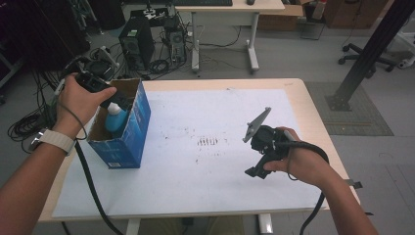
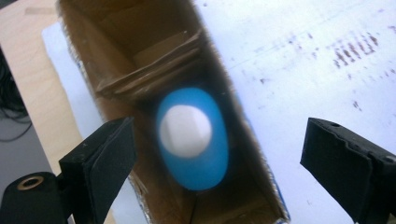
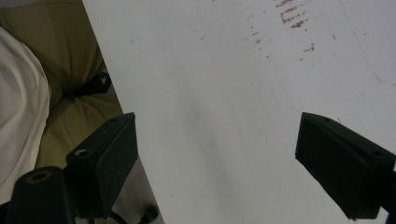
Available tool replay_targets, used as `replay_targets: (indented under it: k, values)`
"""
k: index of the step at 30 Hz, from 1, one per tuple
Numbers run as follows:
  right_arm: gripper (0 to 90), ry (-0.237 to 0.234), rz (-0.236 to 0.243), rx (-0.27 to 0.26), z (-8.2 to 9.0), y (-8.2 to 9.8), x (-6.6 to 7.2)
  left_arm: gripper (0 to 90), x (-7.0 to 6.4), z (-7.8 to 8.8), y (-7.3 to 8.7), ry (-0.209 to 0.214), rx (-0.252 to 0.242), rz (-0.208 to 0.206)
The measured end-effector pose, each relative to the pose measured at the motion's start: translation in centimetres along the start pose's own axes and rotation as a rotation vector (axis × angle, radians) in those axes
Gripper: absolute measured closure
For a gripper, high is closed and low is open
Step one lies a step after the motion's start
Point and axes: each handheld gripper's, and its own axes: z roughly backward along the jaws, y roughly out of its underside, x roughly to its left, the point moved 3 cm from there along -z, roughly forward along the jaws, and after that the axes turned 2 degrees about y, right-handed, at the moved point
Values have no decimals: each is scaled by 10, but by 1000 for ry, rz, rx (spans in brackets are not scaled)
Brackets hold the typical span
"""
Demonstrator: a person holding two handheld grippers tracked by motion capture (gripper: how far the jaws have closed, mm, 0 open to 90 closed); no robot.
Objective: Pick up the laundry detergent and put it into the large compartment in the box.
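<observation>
Blue plastic bottle with a white cap [image 1: 116,119] stands inside the open blue cardboard box [image 1: 131,142] at 9 o'clock on the bench [image 1: 298,93] in the high view. The left gripper [image 1: 113,103] hangs above it; a rising jaw could catch the box rim and tip it.

In the left gripper view, the jaws stand wide apart, gripping nothing.

In the right gripper view, the jaws are open over white paper [image 3: 224,116].

No writing is readable.

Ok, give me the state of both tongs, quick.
Left tongs: open, nothing gripped, above the blue bottle standing in the cardboard box.
Right tongs: open, empty, over the white sheet.
</observation>
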Motion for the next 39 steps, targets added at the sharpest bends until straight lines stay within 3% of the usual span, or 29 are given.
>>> replay_targets:
  k: [3, 14, 39]
  values:
    - [133, 0, -1, 2, 0, 1, 0, 100, -5, 4, -2, 18, -2, -31]
    - [133, 2, -3, -1, 1, 3, 1, 96, -23, 17, -14, 22, -6, -104]
    - [133, 5, -17, 0, 3, 5, -1, 85, -58, 38, -35, 126, -47, -303]
